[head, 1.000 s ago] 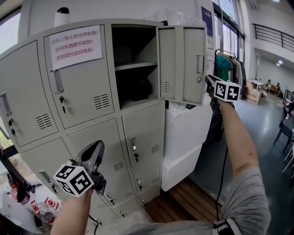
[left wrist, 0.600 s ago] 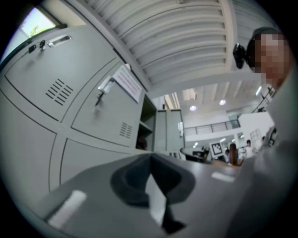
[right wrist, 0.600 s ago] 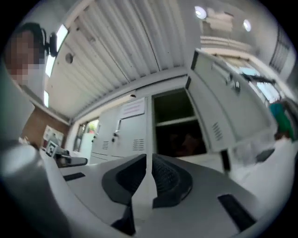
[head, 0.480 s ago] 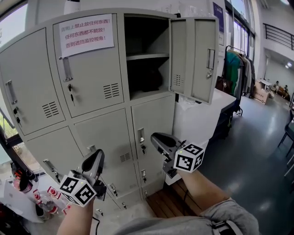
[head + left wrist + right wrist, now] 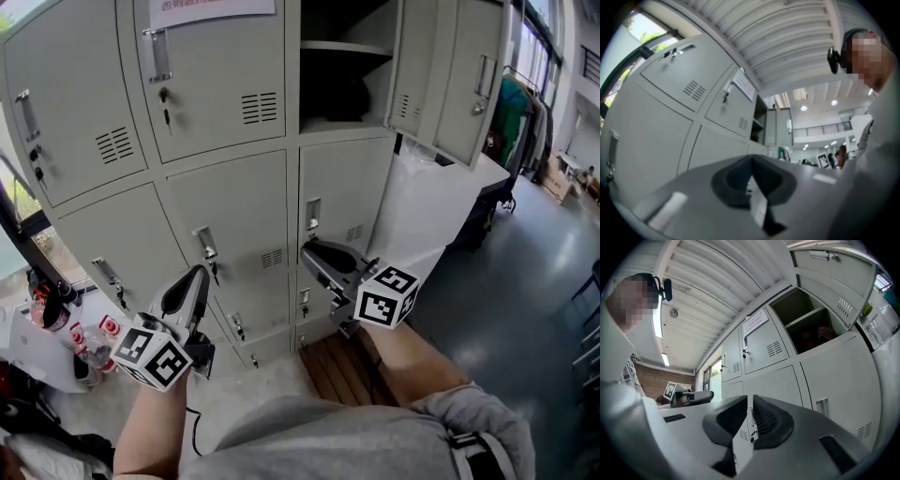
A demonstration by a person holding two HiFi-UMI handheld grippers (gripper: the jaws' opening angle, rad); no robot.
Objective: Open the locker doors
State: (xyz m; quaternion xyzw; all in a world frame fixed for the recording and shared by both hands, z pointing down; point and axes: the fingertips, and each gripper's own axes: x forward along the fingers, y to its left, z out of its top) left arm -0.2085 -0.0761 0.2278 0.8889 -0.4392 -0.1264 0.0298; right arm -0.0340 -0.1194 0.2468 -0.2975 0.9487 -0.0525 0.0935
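Observation:
The grey locker bank (image 5: 234, 216) fills the head view. Its top right door (image 5: 459, 75) hangs open, showing a dark shelved compartment (image 5: 342, 80); the other doors are closed. My right gripper (image 5: 307, 249) is low, in front of the closed middle-row door (image 5: 342, 192) and just below its handle (image 5: 312, 214). In the right gripper view its jaws (image 5: 751, 398) stand almost together with only a thin slit and nothing between them. My left gripper (image 5: 195, 275) hovers before the lower doors, beside a keyed handle (image 5: 204, 244). Its jaws (image 5: 751, 159) meet at the tips, empty.
A white covered block (image 5: 422, 211) stands right of the lockers under the open door. A wooden step (image 5: 342, 367) lies at the locker foot. Bottles and bags (image 5: 89, 345) clutter the floor at the left. A clothes rack (image 5: 520, 112) stands far right.
My right gripper has dropped from the open top door's edge to the middle-row door. The left gripper has sunk a little. The head view has tilted down.

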